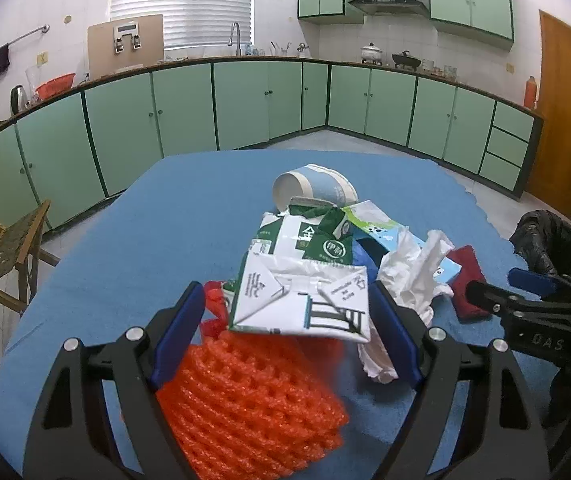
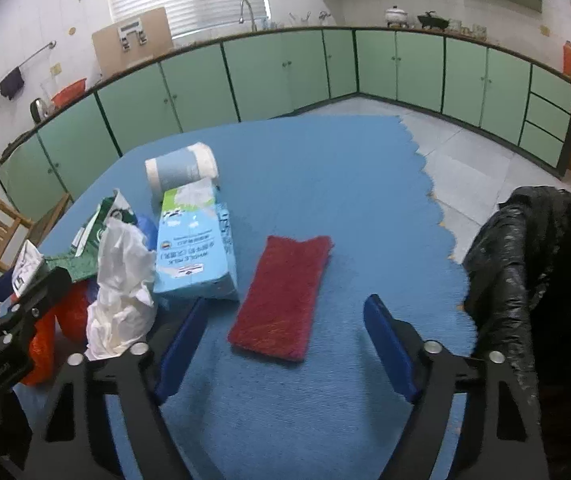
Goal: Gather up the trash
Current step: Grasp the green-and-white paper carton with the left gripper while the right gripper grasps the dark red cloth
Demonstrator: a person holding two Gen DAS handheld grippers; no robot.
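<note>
A pile of trash lies on the blue table: a flattened green-and-white milk carton [image 1: 301, 276], orange foam netting [image 1: 245, 396], crumpled white tissue [image 1: 413, 276], a light-blue milk carton [image 2: 193, 248], a tipped paper cup [image 1: 317, 188] and a red cloth [image 2: 281, 296]. My left gripper [image 1: 289, 312] is open, its jaws either side of the green-and-white carton, above the netting. My right gripper [image 2: 285, 328] is open and empty, just short of the red cloth. The bin lined with a black trash bag [image 2: 533, 264] stands at the table's right edge.
The blue mat [image 2: 325, 168] has a scalloped right edge, with tiled floor beyond. A wooden chair [image 1: 1, 244] stands at the left. Green kitchen cabinets [image 1: 245, 100] run along the far walls.
</note>
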